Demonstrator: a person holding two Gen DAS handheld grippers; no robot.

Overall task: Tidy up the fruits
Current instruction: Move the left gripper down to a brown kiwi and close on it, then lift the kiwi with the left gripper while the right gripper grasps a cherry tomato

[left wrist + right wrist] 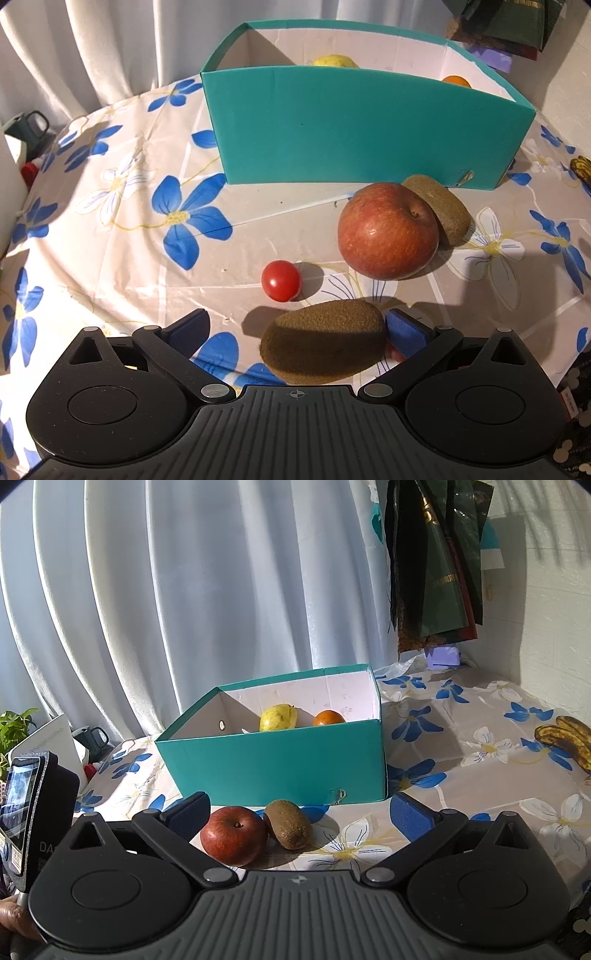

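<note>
The surface, covered in a beige cloth with blue and white flowers, carries everything, and a white curtain hangs behind it. A teal box stands open-topped toward the back. Only its near wall and the tops of a yellow fruit and an orange show from the left wrist, while the right wrist looks in from higher and shows both fruits resting side by side against the far inner wall.

In front of the box a red apple lies touching a kiwi on its far right side. Both views show this pair. Only the left wrist shows a second kiwi and a small red tomato nearer the camera. Only the right wrist shows clearly the spotted bananas far right, well apart from the box.

The left gripper has its fingers spread wide, the second kiwi lying between them close to the right finger; contact cannot be told. The right gripper also has its fingers spread, holding nothing, with the apple and the first kiwi seen between them.
</note>
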